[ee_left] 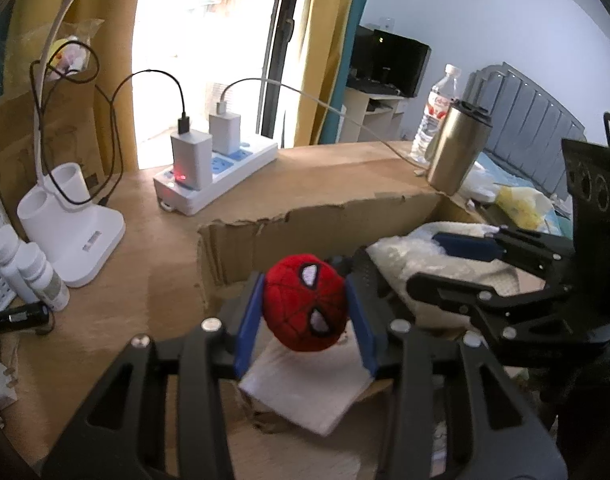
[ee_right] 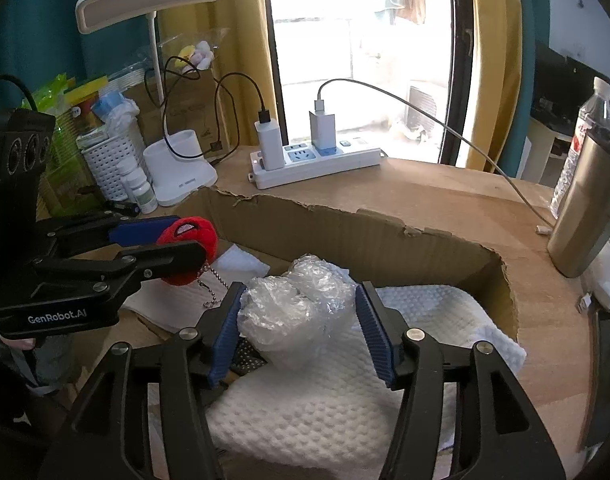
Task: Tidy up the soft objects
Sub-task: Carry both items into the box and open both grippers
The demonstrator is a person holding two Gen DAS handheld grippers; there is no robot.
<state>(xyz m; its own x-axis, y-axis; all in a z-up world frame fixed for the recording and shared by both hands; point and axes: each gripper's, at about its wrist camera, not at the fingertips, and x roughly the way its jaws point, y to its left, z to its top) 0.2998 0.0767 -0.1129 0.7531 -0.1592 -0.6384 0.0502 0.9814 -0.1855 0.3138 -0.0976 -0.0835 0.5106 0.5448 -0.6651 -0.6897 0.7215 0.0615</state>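
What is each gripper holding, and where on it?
Left gripper: red plush ball, pinched across its sides. Right gripper: crumpled plastic wrap, across its sides.

Red spider-mask plush keychain point(ee_left: 305, 302), ball chain dangling, over cardboard box point(ee_right: 345, 232); crumpled clear plastic wrap point(ee_right: 297, 304) above white textured cloth point(ee_right: 345, 400)

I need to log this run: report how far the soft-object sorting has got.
Done: white padded cloth lies in the cardboard box. In hand: left gripper holds the red plush ball; right gripper holds crumpled clear plastic. Left: releasing both into the box.
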